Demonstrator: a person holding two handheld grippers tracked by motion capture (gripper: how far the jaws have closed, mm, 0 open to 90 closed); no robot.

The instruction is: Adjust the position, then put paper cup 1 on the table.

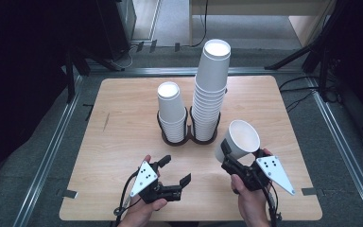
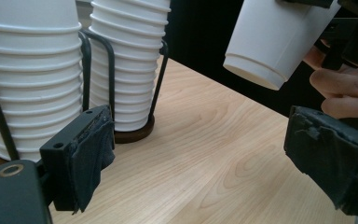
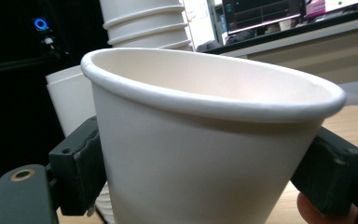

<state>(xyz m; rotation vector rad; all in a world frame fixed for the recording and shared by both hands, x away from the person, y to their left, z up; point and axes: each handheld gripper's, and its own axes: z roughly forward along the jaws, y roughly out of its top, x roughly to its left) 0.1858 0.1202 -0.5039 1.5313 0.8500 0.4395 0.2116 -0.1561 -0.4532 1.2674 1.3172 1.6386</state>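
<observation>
Paper cup [image 1: 240, 138] clamped between right gripper [image 1: 228, 158] jaws, lifted off table, left gripper [image 1: 176, 169] jaws wide, empty

Cups, stacks and tools, counted

Two stacks of paper cups, a short stack [image 1: 172, 111] and a tall stack [image 1: 210, 92], share one black holder [image 1: 187, 137]; one loose cup [image 1: 237, 140]; two tools; one worktop [image 1: 123, 156].

No legible text, label, brand, number or sign on any surface in these views
</observation>
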